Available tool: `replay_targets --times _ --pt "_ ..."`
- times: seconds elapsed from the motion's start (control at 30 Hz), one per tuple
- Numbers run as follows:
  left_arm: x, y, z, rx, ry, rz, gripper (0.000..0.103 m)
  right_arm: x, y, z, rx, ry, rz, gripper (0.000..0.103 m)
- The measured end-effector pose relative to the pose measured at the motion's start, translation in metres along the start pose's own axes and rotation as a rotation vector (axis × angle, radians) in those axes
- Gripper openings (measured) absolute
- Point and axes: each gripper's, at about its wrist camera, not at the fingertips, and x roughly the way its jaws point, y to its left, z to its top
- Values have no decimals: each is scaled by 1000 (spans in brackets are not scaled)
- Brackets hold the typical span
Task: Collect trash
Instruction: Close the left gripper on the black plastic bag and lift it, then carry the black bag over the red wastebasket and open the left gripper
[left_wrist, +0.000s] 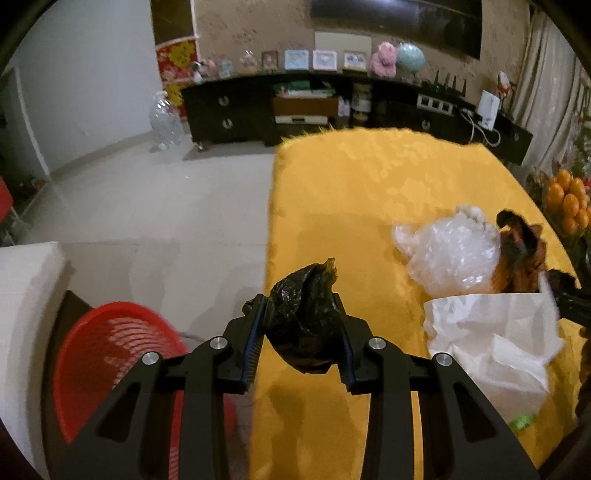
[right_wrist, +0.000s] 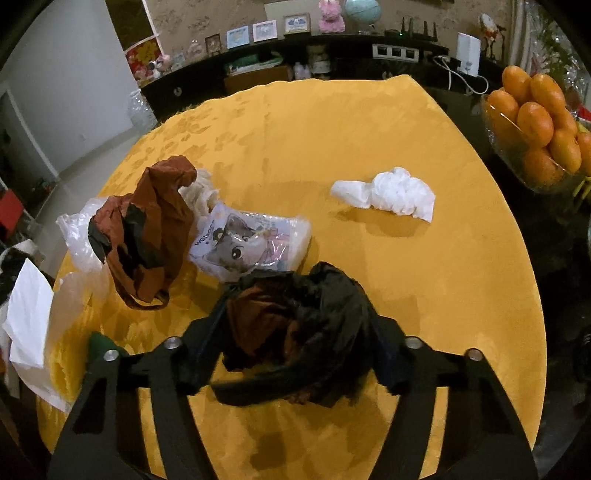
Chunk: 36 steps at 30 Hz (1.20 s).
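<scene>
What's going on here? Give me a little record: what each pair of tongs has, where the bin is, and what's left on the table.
left tongs: shut on a small black bag
right tongs: closed on a black and brown crumpled wad
bin: red basket on the floor beside the table's left edge
table: yellow cloth
left to collect: white tissue, cat-print wrapper, brown paper bag, clear plastic bag

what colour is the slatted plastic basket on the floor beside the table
Red. The slatted plastic basket shows best in the left wrist view, at lower left beside the yellow-covered table.
</scene>
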Motion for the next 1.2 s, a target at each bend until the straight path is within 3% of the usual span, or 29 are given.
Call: replay_targets --times 0.23,0.37,0.5,0.73,0.83,1.2 --pt "-85 37 2 -53 -98 82 33 -17 1 -8 -2 -59 -47 55" --pt "-125 65 -3 -88 -131 168 33 -50 9 -12 -31 -138 -104 55" --pt "-153 102 -14 -156 -136 225 33 -84 38 -7 -97 -202 -89 55" --pt "-181 146 -40 -238 -138 283 33 -122 122 14 -223 -259 43 55" --pt "-187 156 -48 -257 -137 304 33 -126 171 20 -280 -245 136 55" --pt "-185 189 -64 -340 -97 334 33 -100 317 33 -473 -141 340 55"
